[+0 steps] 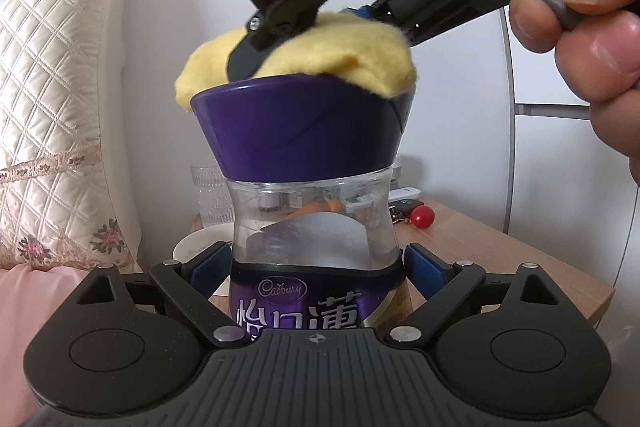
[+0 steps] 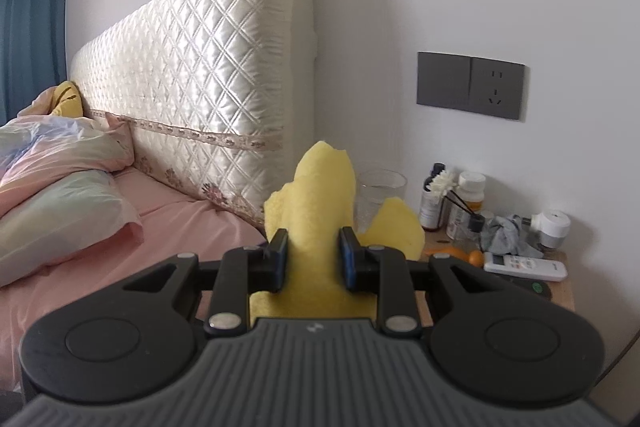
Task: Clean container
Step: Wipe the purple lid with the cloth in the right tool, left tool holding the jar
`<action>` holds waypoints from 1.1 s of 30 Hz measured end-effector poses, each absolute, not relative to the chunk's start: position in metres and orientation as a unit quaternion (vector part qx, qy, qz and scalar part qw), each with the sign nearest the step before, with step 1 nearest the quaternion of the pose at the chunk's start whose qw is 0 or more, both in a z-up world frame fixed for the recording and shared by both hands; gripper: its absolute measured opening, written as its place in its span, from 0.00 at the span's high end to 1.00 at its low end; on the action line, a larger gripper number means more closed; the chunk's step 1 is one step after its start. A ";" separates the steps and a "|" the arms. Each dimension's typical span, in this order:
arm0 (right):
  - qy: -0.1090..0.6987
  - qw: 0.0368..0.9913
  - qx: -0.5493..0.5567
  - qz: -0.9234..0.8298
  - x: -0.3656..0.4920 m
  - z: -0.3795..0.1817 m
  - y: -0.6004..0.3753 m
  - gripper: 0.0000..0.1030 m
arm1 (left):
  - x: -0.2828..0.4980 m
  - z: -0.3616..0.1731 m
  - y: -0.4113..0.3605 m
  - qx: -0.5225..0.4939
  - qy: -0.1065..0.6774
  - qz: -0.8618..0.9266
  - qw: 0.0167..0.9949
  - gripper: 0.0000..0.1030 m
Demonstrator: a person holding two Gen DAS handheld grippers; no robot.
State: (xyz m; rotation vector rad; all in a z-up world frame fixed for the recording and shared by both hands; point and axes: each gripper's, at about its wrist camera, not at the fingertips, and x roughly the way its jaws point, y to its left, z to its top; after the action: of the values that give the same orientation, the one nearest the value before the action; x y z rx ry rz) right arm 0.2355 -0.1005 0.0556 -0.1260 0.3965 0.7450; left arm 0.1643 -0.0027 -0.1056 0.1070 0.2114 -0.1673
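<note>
The bed [image 2: 120, 227] with its pink sheet fills the left of the right wrist view, backed by a quilted cream headboard [image 2: 192, 75] against the white wall; a pastel pillow [image 2: 60, 211] lies on the sheet; a blue curtain [image 2: 32, 19] hangs at the far left. Beside the bed stands the wooden bench [image 1: 500, 259]; on the wall above it sits a grey socket panel [image 2: 472, 85].

The container [image 1: 312, 227], a clear waisted jar with a purple Cadbury label and a flared purple lid [image 1: 296, 123], stands upright in front of the left wrist camera; the left gripper [image 1: 316, 263] is closed on its waist, a blue pad touching the plastic on each side; whether the jar's base rests on the bench cannot be told. A yellow cloth [image 1: 352, 67] lies bunched across the lid's top, overhanging the rim at both sides; the right gripper [image 2: 313, 255] is clamped on this cloth, which bulges out ahead of its blue pads [image 2: 280, 251], and comes down on the lid from above; the person's right hand [image 1: 592, 39] squeezes its grey trigger.

On the bench behind the jar are a ribbed glass [image 2: 380, 195], a white dish [image 1: 196, 247], a white remote [image 2: 524, 265], a crumpled grey rag [image 2: 504, 233], pill bottles [image 2: 468, 195], a white plug-in device [image 2: 552, 225], and a small red ball [image 1: 423, 217].
</note>
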 end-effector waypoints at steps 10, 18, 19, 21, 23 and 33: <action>0.200 0.902 -0.071 0.377 0.213 0.063 -0.108 0.73 | 0.167 -0.105 -0.005 0.055 0.104 -0.079 0.990 0.08; 0.192 0.918 -0.082 0.338 0.223 0.061 -0.126 0.73 | 0.168 -0.105 -0.005 0.057 0.103 -0.079 0.990 0.08; 0.191 0.918 -0.081 0.337 0.225 0.060 -0.126 0.73 | 0.168 -0.105 -0.005 0.058 0.103 -0.079 0.990 0.08; 0.189 0.919 -0.079 0.337 0.230 0.058 -0.123 0.73 | 0.167 -0.105 -0.005 0.058 0.103 -0.079 0.990 0.08; 0.189 0.918 -0.073 0.340 0.236 0.056 -0.119 0.73 | 0.167 -0.104 -0.005 0.058 0.105 -0.079 0.990 0.08; 0.186 0.909 -0.066 0.366 0.225 0.055 -0.103 0.73 | 0.167 -0.105 -0.006 0.062 0.103 -0.078 0.990 0.08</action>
State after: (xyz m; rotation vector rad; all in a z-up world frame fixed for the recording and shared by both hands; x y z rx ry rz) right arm 0.2248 -0.1028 0.0546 -0.1367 0.3839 0.7548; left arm 0.1668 -0.0061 -0.1047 0.1249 0.2062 -0.1565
